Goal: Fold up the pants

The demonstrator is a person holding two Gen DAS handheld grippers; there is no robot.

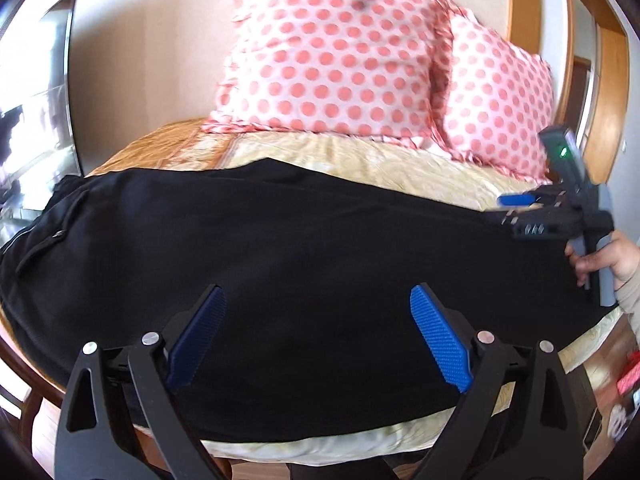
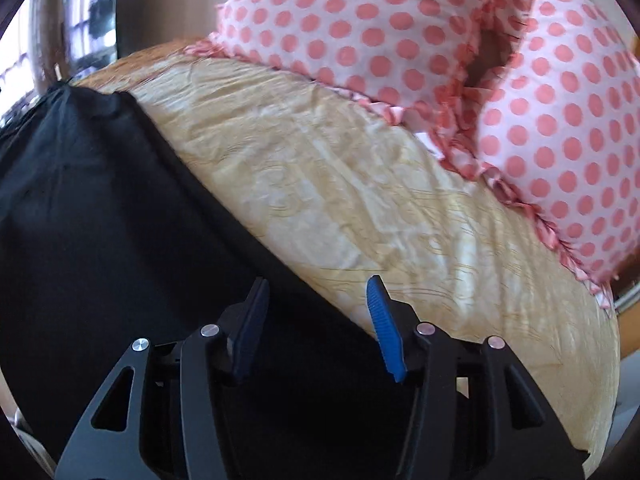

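While black pants (image 1: 280, 240) lie flat on the bed (image 1: 400, 164), both hand-held grippers, left (image 1: 318, 336) and right (image 2: 316, 320), hover just above, apparently empty, jaws parted.

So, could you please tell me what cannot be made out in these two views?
- Left wrist view: the near hem of the black pants is hidden behind the left gripper.
- Right wrist view: the pants' waistband is cut off by the left edge.
- Both views: motion blur smears the polka-dot pillows and the bedspread pattern.
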